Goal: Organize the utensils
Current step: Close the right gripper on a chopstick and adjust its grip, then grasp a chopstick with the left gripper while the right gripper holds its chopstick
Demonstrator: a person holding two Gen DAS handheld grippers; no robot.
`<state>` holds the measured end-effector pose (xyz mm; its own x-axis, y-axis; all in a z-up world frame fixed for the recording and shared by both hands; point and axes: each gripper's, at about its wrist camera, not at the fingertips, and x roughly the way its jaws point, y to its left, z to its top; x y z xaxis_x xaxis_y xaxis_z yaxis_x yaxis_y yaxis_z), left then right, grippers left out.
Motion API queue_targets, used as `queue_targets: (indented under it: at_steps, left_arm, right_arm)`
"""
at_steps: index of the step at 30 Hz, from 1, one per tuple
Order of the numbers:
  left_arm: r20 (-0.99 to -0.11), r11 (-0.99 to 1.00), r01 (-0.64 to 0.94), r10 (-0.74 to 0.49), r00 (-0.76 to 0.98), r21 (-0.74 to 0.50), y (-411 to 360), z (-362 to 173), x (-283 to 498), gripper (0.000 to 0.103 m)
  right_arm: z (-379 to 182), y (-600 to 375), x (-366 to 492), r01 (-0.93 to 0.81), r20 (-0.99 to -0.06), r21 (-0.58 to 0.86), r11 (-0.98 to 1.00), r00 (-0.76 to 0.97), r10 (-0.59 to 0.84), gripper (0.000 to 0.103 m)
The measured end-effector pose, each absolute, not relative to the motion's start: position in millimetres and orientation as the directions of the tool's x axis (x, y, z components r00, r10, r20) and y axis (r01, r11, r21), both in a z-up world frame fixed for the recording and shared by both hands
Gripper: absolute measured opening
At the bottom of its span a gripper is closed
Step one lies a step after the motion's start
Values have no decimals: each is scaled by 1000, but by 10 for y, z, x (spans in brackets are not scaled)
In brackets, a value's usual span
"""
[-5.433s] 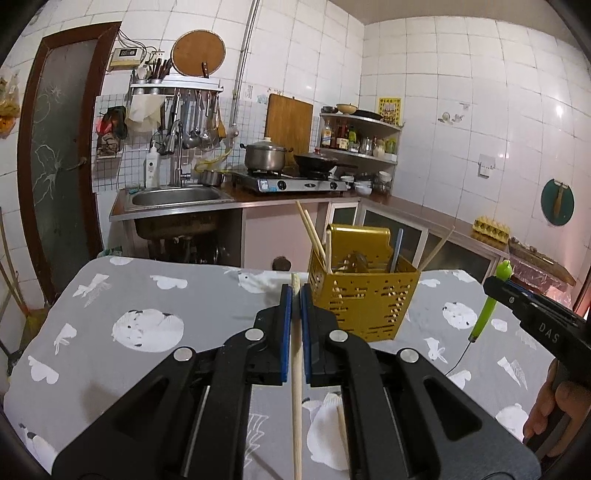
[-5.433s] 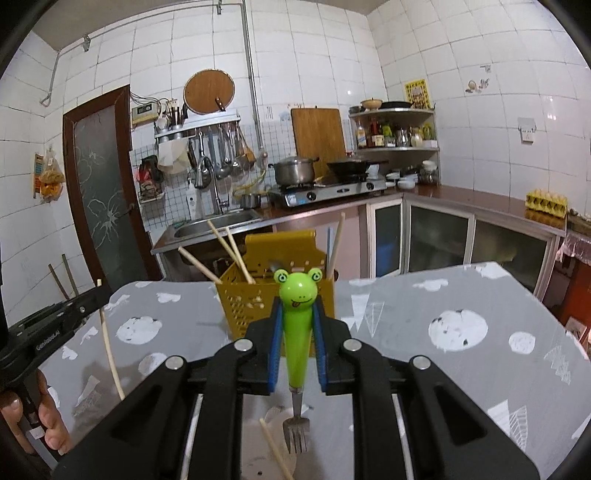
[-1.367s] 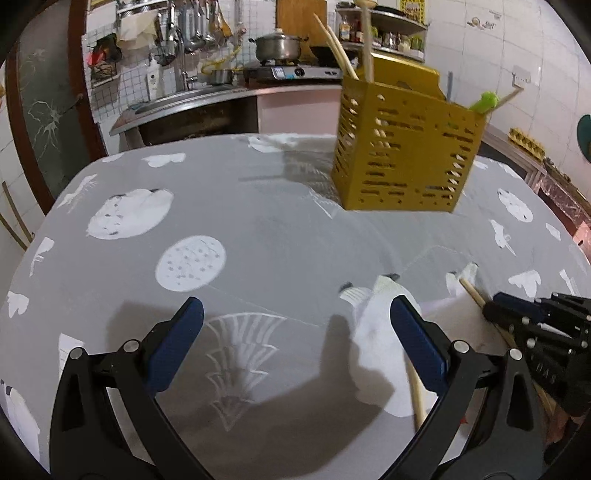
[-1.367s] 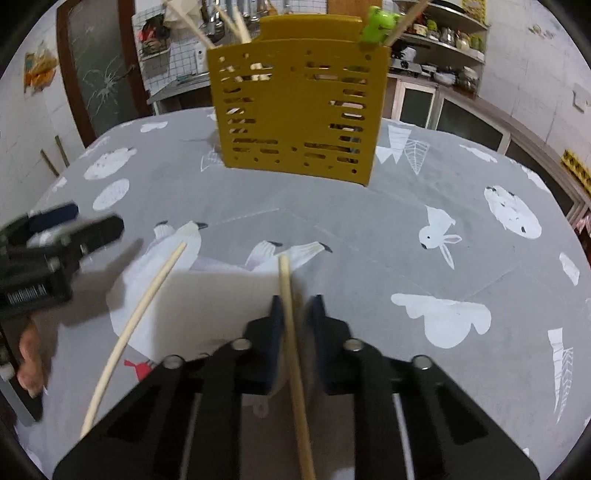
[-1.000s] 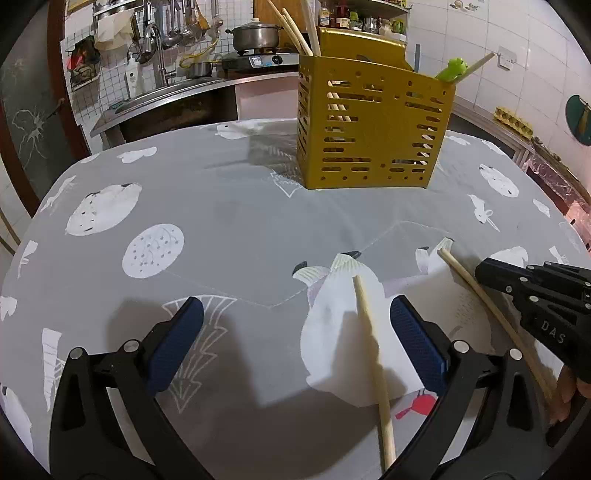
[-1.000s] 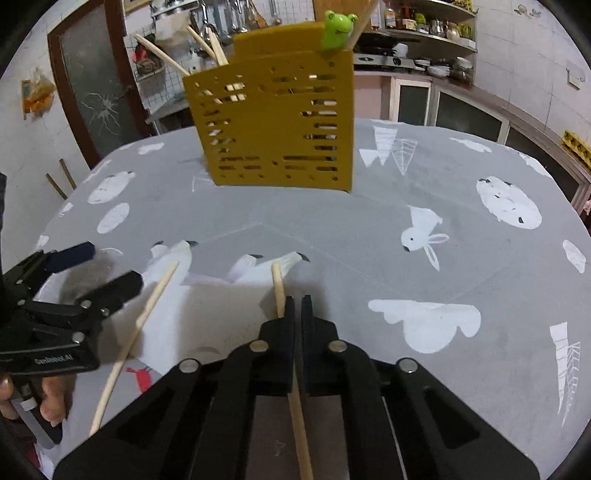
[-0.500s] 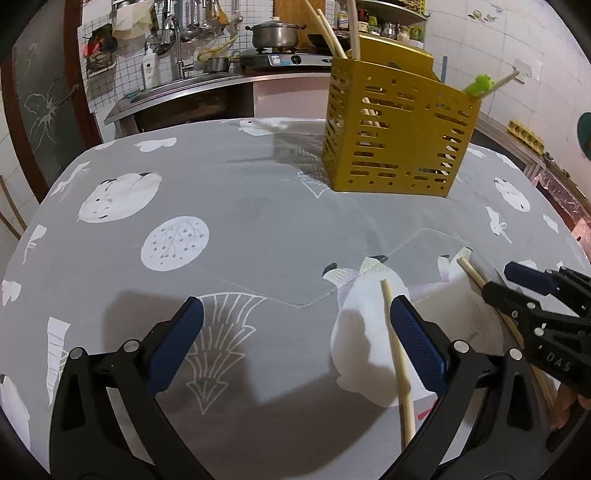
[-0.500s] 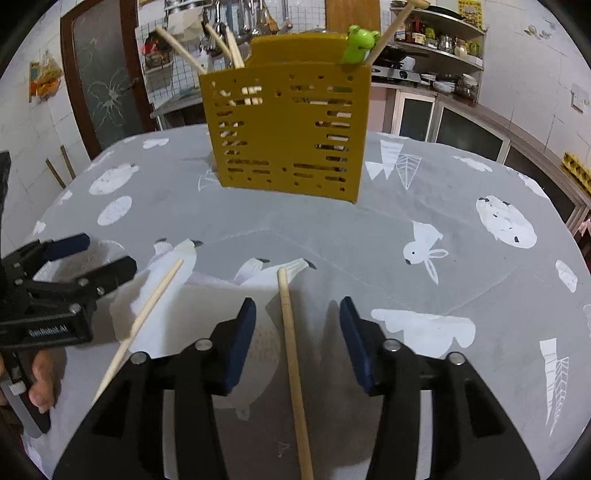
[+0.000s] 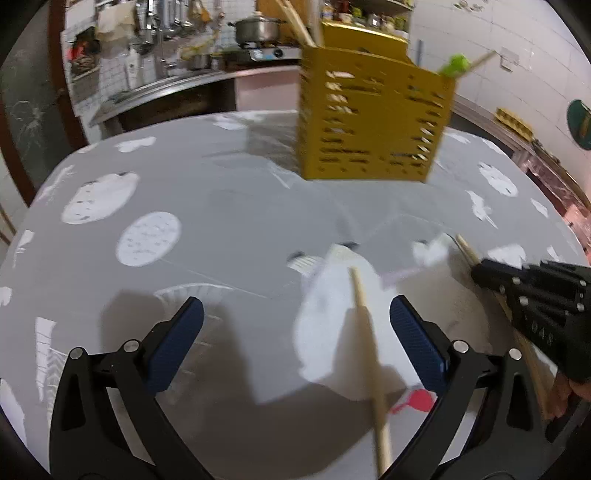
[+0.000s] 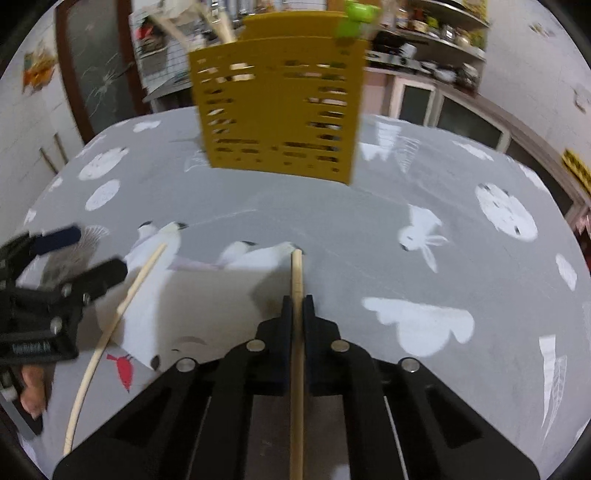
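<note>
Lying flat on the grey tablecloth with white animal prints [image 9: 229,206], well in front of the perforated yellow plastic utensil caddy [image 10: 280,107], is a pale wooden chopstick [image 9: 369,354]. The left gripper [image 9: 295,332], to the left of the caddy's near face, has its blue-padded jaws spread wide, and that chopstick lies between them, nearer the right pad, touched by neither. Further right, also in front of the caddy, the right gripper [image 10: 294,306] pinches a second pale wooden chopstick [image 10: 296,280] between jaws pressed nearly together, its tip pointing toward the caddy. A green frog-topped utensil [image 10: 354,14] stands in the caddy's right end; more chopsticks lean at its left.
</note>
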<state>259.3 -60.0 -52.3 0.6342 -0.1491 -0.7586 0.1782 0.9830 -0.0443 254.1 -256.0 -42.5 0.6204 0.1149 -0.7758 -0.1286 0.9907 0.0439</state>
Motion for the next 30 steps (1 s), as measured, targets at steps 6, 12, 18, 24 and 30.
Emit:
queue_targets:
  at_steps: [6, 12, 18, 24, 30]
  left_arm:
    - [-797, 975, 221, -155, 584, -27, -803, -629, 2599, 67]
    - [-802, 974, 226, -155, 577, -25, -879, -610, 2653, 38]
    - [-829, 972, 235, -144, 540, -16, -943, -583, 2748, 19]
    - [-832, 972, 230, -167, 528, -49, -896, -571, 2794, 6]
    - [-810, 973, 218, -191, 555, -81, -843, -512, 2762, 5]
  right_arm:
    - [-442, -2657, 2544, -87, -771, 64, 994, 628, 105, 6]
    - [-458, -2712, 2614, -58, -789, 106, 993, 602, 119, 6]
    - [-441, -2639, 2761, -51, -826, 68, 996, 557, 85, 6]
    - [-436, -2679, 2715, -33, -807, 104, 994, 581, 104, 6]
    - [-286, -2680, 2578, -41, -745, 130, 991, 656, 124, 6]
